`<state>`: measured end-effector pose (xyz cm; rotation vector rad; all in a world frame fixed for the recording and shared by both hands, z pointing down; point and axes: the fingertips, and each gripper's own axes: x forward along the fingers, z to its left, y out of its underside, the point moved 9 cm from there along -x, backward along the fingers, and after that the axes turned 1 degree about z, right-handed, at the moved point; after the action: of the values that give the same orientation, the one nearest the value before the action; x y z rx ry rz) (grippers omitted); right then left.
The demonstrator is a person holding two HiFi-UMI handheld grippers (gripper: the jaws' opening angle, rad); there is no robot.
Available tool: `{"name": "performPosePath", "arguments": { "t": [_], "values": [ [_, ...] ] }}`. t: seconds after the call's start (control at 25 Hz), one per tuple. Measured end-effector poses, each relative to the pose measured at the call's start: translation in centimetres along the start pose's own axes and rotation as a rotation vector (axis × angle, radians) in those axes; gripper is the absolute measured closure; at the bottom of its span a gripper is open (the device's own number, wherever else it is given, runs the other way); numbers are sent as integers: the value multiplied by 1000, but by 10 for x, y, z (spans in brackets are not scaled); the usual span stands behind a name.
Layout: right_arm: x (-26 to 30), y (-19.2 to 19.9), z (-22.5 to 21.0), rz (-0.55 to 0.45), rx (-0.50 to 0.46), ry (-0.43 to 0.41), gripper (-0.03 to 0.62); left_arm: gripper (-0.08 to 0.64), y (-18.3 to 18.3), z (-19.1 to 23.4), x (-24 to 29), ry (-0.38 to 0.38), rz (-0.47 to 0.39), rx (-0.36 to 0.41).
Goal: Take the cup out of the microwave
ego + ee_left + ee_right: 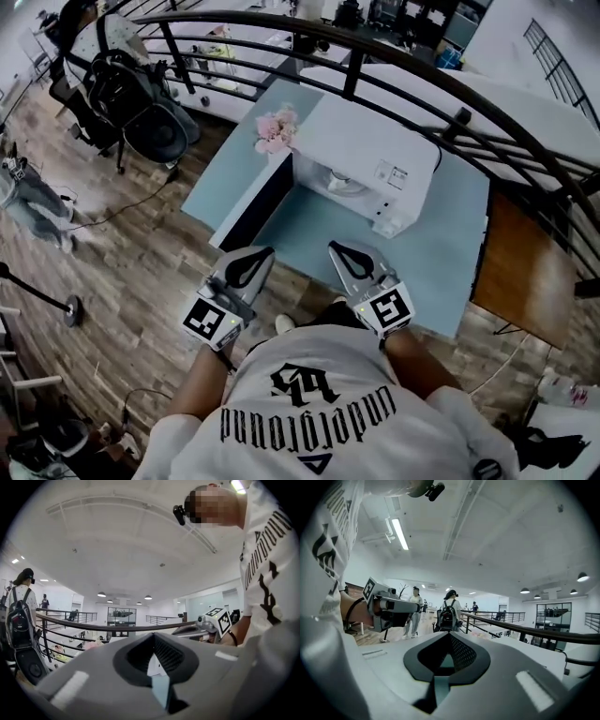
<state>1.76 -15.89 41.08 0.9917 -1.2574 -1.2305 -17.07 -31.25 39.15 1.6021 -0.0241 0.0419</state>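
Wood-plank floor point(141, 253) fills the left side. One person in grey trousers point(33, 211) stands at its far edge, and what look like two black office chairs point(122, 98) stand near a curved black railing point(234, 19).

One light-blue table point(309, 234) comes next. Over its near edge, the left gripper point(266, 251) is held level, its two jaws closed tip to tip with nothing between them. Beyond it, one bunch of pink flowers point(277, 129) stands at the back left corner of the single white microwave point(370, 150). The microwave door point(262, 204) is swung wide open to the left, dark inner face showing.

One pale cup point(339, 183) sits inside the open cavity, only dimly visible, well apart from both grippers. The right gripper point(334, 247) is held just beside the left one, its two jaws likewise pressed together and empty.

At the far right, one brown wooden table point(520, 262) butts against the blue one.
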Motion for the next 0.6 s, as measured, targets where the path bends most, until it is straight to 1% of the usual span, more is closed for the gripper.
{"name": "performPosePath", "arguments": {
  "t": [0.08,0.2,0.32,0.44,0.6],
  "values": [
    [-1,-4,-3,8,2,30,589,511,-1,4,7,27,-4,-6],
    [1,-3,-13,3,11,62,589,510,-7,8,19,65,-30,19],
    [4,-1,-27,3,35,81,589,510,-14,10,32,80,-40,14],
    [12,9,-45,2,46,79,588,509,-15,10,47,93,13,-14],
    [29,39,-78,-17,78,107,588,510,8,23,74,49,77,-41]
  ]
}}
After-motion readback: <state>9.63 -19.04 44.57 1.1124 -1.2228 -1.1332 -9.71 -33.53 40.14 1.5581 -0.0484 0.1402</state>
